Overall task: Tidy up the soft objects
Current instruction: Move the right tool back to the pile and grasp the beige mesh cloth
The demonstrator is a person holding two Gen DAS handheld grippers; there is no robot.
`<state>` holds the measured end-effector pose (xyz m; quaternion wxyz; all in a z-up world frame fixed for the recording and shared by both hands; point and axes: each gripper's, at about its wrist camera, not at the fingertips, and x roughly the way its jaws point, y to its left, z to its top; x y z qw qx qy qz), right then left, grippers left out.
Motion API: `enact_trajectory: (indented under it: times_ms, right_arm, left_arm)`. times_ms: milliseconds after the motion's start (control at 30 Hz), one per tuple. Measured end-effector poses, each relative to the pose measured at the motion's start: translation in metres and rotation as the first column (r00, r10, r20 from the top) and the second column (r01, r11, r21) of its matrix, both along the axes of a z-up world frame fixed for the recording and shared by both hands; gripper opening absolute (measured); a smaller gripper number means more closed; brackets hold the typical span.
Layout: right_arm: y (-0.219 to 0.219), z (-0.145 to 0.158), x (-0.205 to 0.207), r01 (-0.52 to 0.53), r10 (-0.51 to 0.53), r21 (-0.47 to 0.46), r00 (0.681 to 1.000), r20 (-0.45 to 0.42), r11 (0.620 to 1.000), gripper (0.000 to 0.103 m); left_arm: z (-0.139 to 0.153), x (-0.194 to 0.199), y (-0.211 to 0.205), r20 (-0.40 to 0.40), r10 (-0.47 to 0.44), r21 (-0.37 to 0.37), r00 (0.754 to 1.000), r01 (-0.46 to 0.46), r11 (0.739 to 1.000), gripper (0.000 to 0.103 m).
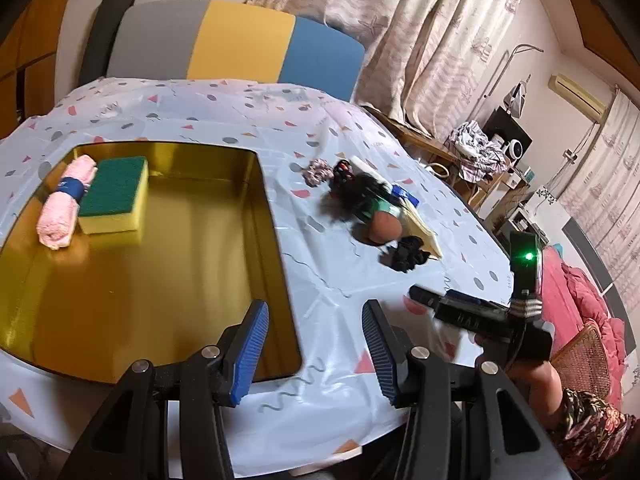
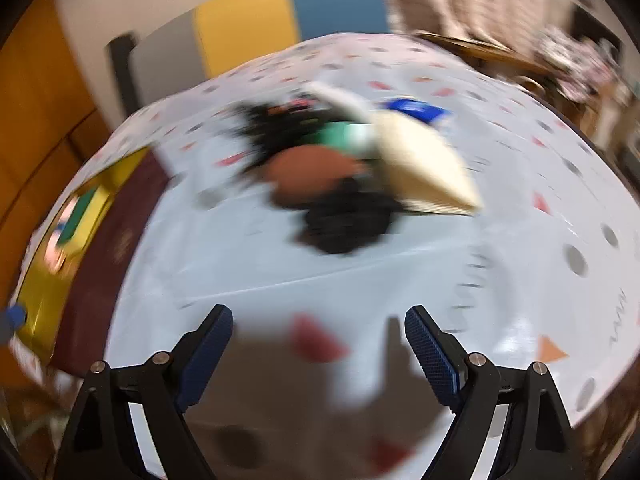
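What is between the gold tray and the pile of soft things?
Only bare patterned tablecloth lies between the gold metal tray and the pile, seen in the left wrist view.

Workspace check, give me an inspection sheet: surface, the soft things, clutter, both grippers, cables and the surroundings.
Surface: table under a patterned cloth.
Job's things: pink rolled towel and green-topped sponge lie side by side in the gold tin; a doll, a black scrunchie and a patterned scrunchie lie outside on the cloth.
Clutter: a cream flat item and a blue item lie by the doll.
Grippers: left gripper open, empty, at the tin's near corner; right gripper open, empty, short of the pile.
Cables: nothing seen on the table.
Surroundings: chair, curtains, pink bedding.
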<state>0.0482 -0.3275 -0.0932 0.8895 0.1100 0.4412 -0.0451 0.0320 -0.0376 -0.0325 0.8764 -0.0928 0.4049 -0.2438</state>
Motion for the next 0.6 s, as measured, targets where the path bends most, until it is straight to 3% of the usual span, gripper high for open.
enact_trajectory:
  times_ms: [100,233,333,500,600]
  right_arm:
    - [-0.034,0.005,0.000,0.098,-0.098,-0.002,0.995,0.029,0.995,0.089]
    - [-0.082,0.012,0.015,0.195,-0.204,0.131,0.977,0.062,0.972,0.093]
    - [-0.107,0.013,0.040,0.244,-0.256,0.169,0.965,0.050,0.955,0.096]
    - [-0.126,0.004,0.081,0.238,-0.242,0.236,0.970,-0.010,0.942,0.097]
    - [-0.126,-0.007,0.105,0.212,-0.204,0.219,0.977,-0.060,0.952,0.098]
  left_arm:
    - [0.001,-0.001,-0.013,-0.010,-0.015,-0.008,1.000,0.015,1.000,0.049]
    - [0.003,-0.003,-0.030,-0.011,-0.038,-0.015,0.999,0.038,0.999,0.049]
    - [0.004,-0.007,-0.039,-0.008,-0.050,-0.015,0.999,0.050,0.999,0.050]
    - [0.002,-0.011,-0.050,-0.012,-0.062,0.009,0.998,0.062,0.998,0.050]
    - [0.000,-0.011,-0.052,-0.024,-0.063,0.011,0.998,0.063,0.998,0.050]
